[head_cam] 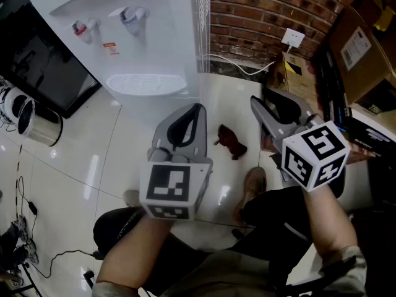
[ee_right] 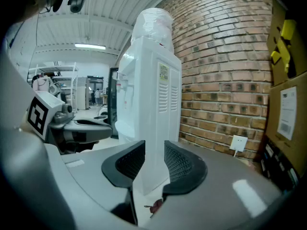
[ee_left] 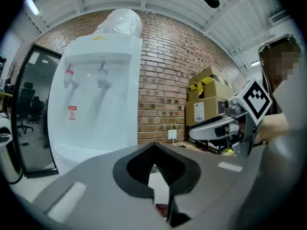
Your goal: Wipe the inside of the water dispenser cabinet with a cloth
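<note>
Though untouched, cloth [head_cam: 232, 142] between hand-held grippers [head_cam: 197, 107] [head_cam: 260, 98]

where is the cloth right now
Head view: the cloth lies on the floor between the left gripper and right gripper, before the water dispenser.

A brick wall [head_cam: 260, 17] fills the upper right of the head view, with a white socket [head_cam: 292, 38] low on it and a white cable [head_cam: 238, 65] trailing left along its foot. Cardboard boxes [head_cam: 362, 48] stand at far right. A dark glass panel [head_cam: 37, 67] stands upper left, a shiny metal can [head_cam: 34, 125] just below it on the glossy white floor [head_cam: 93, 159]. Black cables [head_cam: 28, 228] lie lower left.
</note>
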The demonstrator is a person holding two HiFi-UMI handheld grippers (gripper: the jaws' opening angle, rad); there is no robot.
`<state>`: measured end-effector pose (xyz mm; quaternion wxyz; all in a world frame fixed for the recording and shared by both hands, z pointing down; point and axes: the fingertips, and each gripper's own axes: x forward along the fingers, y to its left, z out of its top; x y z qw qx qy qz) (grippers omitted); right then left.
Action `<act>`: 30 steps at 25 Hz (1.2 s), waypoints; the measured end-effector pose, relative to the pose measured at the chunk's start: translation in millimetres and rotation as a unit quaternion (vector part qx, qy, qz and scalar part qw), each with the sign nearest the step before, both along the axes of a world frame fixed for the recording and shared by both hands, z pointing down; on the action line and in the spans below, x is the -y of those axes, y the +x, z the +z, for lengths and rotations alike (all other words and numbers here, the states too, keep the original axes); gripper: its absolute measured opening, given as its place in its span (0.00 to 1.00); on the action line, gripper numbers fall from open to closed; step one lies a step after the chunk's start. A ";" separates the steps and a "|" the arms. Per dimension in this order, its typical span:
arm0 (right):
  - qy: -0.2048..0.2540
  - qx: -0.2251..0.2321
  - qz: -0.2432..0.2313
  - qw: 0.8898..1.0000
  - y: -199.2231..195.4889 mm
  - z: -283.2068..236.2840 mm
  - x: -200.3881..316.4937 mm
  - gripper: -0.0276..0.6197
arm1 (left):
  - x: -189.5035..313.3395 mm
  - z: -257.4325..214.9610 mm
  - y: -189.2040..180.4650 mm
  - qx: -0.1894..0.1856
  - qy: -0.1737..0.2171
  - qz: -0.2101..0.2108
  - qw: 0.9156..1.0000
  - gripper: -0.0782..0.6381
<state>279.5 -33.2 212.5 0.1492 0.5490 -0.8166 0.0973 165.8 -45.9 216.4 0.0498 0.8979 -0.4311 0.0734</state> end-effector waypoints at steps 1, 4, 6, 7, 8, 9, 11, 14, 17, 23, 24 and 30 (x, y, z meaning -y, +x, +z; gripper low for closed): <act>0.003 -0.005 -0.013 1.000 -6.8 -1.3 3.0 0.26 | 2.4 1.8 0.6 -0.001 -0.001 0.000 1.000 0.11; 0.012 -0.025 -0.046 0.999 -21.8 -2.0 15.2 0.30 | 8.5 7.3 3.2 -0.001 -0.007 0.000 1.000 0.11; 0.015 -0.040 -0.056 0.998 -23.1 2.8 27.4 0.31 | 12.4 11.4 5.8 0.005 -0.010 0.002 1.000 0.17; 0.014 -0.046 -0.057 0.997 -21.3 7.7 34.0 0.31 | 14.7 14.4 6.6 0.011 -0.011 0.004 1.000 0.17; 0.010 -0.050 -0.056 0.997 -18.7 14.7 40.4 0.32 | 17.5 18.8 6.8 0.018 -0.013 0.004 1.000 0.17; 0.005 -0.053 -0.055 0.997 -15.9 23.9 46.7 0.32 | 20.8 24.3 6.4 0.024 -0.016 0.005 1.000 0.17; -0.012 -0.054 -0.053 0.997 -11.2 47.5 58.8 0.33 | 29.2 37.2 4.7 0.034 -0.023 0.004 0.999 0.17; -0.044 -0.048 -0.062 0.996 -9.2 88.2 75.1 0.36 | 42.1 54.9 3.8 0.036 -0.039 0.000 0.999 0.13; -0.073 -0.048 -0.071 0.994 -7.4 127.6 85.9 0.38 | 48.5 63.0 10.6 0.035 -0.054 0.006 0.998 0.11; -0.142 -0.067 -0.077 0.985 -0.1 223.9 88.5 0.41 | 51.2 90.2 28.7 0.066 -0.068 0.028 0.995 0.11; -0.159 -0.066 -0.078 0.982 -0.7 243.7 86.0 0.42 | 50.2 94.2 29.3 0.072 -0.071 0.030 0.994 0.11; -0.247 -0.085 -0.078 0.962 -4.4 355.1 68.3 0.47 | 47.6 106.2 22.2 0.092 -0.080 0.025 0.992 0.11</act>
